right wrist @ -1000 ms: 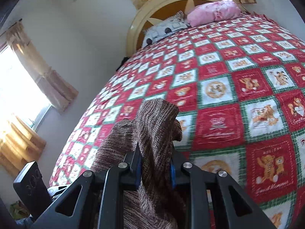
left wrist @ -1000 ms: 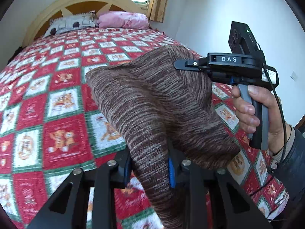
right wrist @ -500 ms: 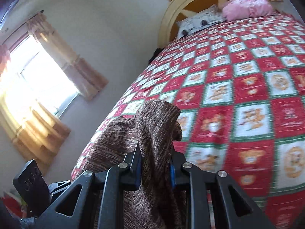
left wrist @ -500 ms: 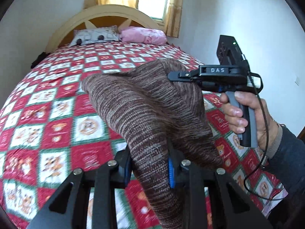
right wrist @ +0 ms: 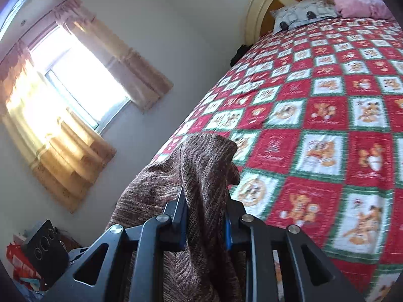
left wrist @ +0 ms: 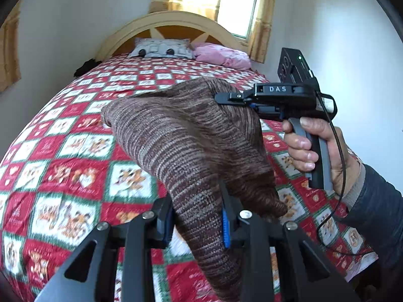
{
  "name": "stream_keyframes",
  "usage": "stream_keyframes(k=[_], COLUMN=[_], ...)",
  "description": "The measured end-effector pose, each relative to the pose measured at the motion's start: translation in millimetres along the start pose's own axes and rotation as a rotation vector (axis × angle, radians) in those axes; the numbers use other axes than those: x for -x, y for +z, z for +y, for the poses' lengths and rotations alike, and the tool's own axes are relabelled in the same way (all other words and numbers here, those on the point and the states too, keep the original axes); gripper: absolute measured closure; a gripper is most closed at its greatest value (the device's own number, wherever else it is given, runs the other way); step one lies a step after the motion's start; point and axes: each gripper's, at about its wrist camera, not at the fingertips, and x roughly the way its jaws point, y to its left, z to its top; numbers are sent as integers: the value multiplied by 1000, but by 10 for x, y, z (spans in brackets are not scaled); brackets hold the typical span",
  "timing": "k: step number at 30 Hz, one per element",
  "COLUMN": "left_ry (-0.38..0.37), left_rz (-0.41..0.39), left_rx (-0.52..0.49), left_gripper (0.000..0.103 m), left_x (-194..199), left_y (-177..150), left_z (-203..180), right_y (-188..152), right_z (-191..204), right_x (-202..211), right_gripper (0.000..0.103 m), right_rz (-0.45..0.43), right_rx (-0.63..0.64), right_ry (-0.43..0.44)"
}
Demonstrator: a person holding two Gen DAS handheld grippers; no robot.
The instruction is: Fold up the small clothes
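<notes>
A brown marled knit garment (left wrist: pixel 181 136) hangs in the air above the bed, stretched between both grippers. My left gripper (left wrist: pixel 197 222) is shut on one edge of it at the bottom of the left wrist view. My right gripper (left wrist: pixel 226 99) shows there at the right, held in a hand, shut on the far upper edge. In the right wrist view the right gripper (right wrist: pixel 205 220) is shut on a bunched fold of the garment (right wrist: pixel 204 166). The left gripper's body (right wrist: pixel 45 249) shows at the lower left; its fingers are hidden.
A bed with a red, white and green patchwork quilt (left wrist: pixel 75 151) fills the space below. A grey pillow (left wrist: pixel 161 49) and a pink pillow (left wrist: pixel 221 55) lie at the wooden headboard (left wrist: pixel 171 22). Curtained windows (right wrist: pixel 75 88) and white walls stand on the sides.
Both grippers have risen and tilted upward with the garment, which now hangs higher above the quilt. More of the walls and windows shows. Both grips are unchanged.
</notes>
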Motion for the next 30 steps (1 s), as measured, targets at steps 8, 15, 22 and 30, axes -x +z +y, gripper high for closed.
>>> stream_keyframes(k=[8,15,22,30], left_ry=[39,67,97,221], left_rz=[29,80,76,-38], left_rx=[70,153,214,131], left_gripper=[73,72,50,34], left_x=[82,-145,-261,48], left_y=[-218,-477,-636,-566], left_z=[332,617,663,660], right_y=[-62,-160,-277,-771], right_z=[146,134,-2,140], right_x=[-543,-1088,-1144,-29], right_gripper=[81,81,70,70], right_rz=[79,161,190,177], right_rx=[-7,34,64,80], right_ry=[10,-107,-187,-103])
